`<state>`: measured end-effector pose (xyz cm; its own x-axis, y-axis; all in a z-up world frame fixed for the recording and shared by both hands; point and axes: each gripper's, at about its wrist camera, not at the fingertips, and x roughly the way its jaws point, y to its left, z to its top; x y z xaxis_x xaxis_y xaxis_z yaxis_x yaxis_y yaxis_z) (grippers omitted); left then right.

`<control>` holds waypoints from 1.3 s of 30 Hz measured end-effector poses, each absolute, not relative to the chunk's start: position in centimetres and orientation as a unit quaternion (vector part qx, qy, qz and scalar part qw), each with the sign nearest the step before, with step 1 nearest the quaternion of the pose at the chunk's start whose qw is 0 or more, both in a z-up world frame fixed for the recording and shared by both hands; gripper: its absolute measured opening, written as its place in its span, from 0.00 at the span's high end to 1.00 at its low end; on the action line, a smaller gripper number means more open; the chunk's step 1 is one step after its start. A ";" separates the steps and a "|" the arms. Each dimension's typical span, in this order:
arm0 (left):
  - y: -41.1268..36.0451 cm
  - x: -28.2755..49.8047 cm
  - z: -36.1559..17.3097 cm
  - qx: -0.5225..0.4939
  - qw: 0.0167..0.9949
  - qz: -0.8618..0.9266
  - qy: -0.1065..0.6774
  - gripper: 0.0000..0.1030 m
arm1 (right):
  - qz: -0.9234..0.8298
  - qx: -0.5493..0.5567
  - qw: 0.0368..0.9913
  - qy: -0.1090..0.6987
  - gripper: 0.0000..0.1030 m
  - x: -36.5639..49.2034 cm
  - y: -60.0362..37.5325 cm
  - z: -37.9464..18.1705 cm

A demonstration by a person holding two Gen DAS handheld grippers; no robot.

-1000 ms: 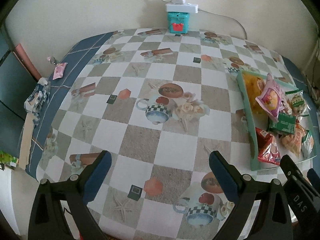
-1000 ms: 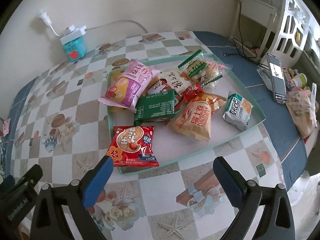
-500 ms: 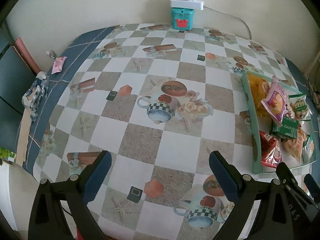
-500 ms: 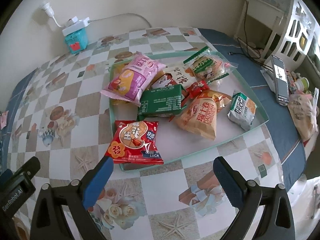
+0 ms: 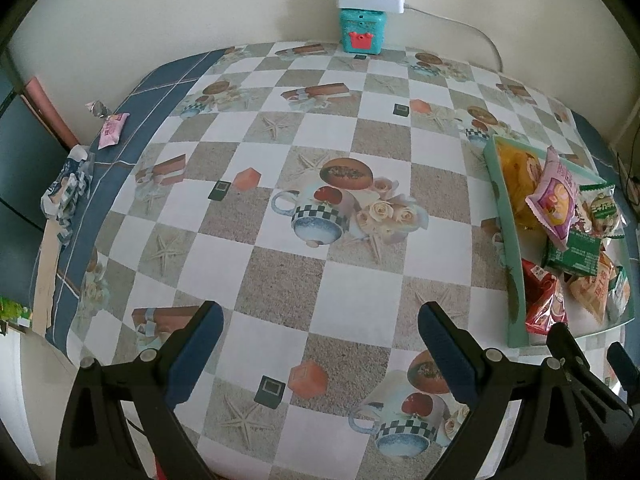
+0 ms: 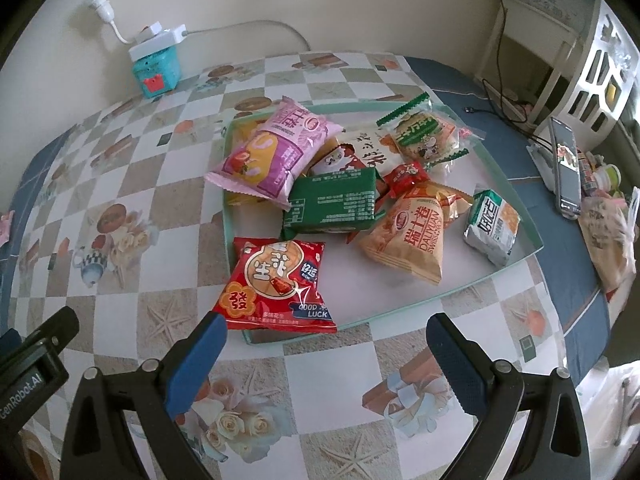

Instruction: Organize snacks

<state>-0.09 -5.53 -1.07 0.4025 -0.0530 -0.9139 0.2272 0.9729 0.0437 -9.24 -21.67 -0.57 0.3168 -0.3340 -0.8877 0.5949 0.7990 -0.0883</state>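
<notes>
My right gripper [image 6: 322,344] hangs wide apart and empty just short of the tray [image 6: 404,304]; my left gripper [image 5: 320,332] is equally wide, over bare checked tablecloth [image 5: 280,272] with the tray at its right edge. Only the right view lets me read the packets in the tray: nearest, a red bag [image 6: 278,286] marked "GOOD LUCK", then an orange bag [image 6: 412,236] reading "DALIYUAN SWISS", a green packet [image 6: 334,202], a pink bag [image 6: 276,152]. Only the left view shows a pink sachet [image 5: 113,130] at the table's far left. Farthest, a teal box [image 5: 362,32] under a white power strip [image 5: 370,0].
</notes>
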 end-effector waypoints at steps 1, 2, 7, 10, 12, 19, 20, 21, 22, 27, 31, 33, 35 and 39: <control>-5.5 -0.1 -1.1 0.080 0.834 -0.084 0.540 0.05 | -0.290 0.129 0.801 0.507 0.01 -9.3 -21.7 -0.6; -5.6 -0.1 -1.1 0.080 0.834 -0.083 0.540 0.05 | -0.290 0.129 0.801 0.508 0.01 -9.3 -21.7 -0.6; -5.6 -0.1 -1.1 0.081 0.833 -0.083 0.540 0.05 | -0.290 0.133 0.800 0.508 0.01 -9.3 -21.8 -0.7; -5.6 -0.1 -1.1 0.081 0.833 -0.083 0.540 0.05 | -0.290 0.134 0.799 0.509 0.01 -9.3 -21.9 -0.8; -5.6 -0.1 -1.1 0.081 0.833 -0.083 0.541 0.05 | -0.290 0.134 0.799 0.509 0.01 -9.3 -21.9 -0.8; -5.6 -0.1 -1.2 0.081 0.832 -0.083 0.542 0.05 | -0.290 0.136 0.799 0.510 0.01 -9.3 -21.9 -0.9; -5.5 -0.1 -1.2 0.082 0.832 -0.084 0.542 0.05 | -0.290 0.137 0.798 0.510 0.01 -9.3 -21.9 -0.9; -5.5 -0.1 -1.2 0.081 0.832 -0.084 0.542 0.05 | -0.290 0.137 0.798 0.510 0.01 -9.3 -21.9 -0.9; -5.5 0.0 -1.3 0.081 0.832 -0.084 0.542 0.05 | -0.290 0.137 0.798 0.510 0.01 -9.3 -21.9 -0.9; -5.5 0.0 -1.4 0.083 0.830 -0.083 0.545 0.05 | -0.289 0.137 0.798 0.510 0.01 -9.3 -21.9 -1.0; -5.4 0.1 -1.4 0.082 0.829 -0.082 0.547 0.05 | -0.289 0.138 0.797 0.512 0.01 -9.3 -22.0 -1.1; -5.4 0.1 -1.4 0.082 0.828 -0.081 0.548 0.05 | -0.289 0.138 0.797 0.512 0.01 -9.4 -22.0 -1.2; -5.4 0.1 -1.5 0.081 0.827 -0.080 0.550 0.05 | -0.289 0.138 0.797 0.512 0.01 -9.4 -22.0 -1.2; -5.3 0.1 -1.5 0.080 0.827 -0.078 0.551 0.05 | -0.289 0.138 0.797 0.513 0.01 -9.3 -22.0 -1.2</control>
<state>0.07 -5.33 -1.54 0.3801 -0.0413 -0.9240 0.2183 0.9748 0.0462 -9.34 -22.02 -1.19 0.3079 -0.3183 -0.8966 0.6018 0.7950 -0.0756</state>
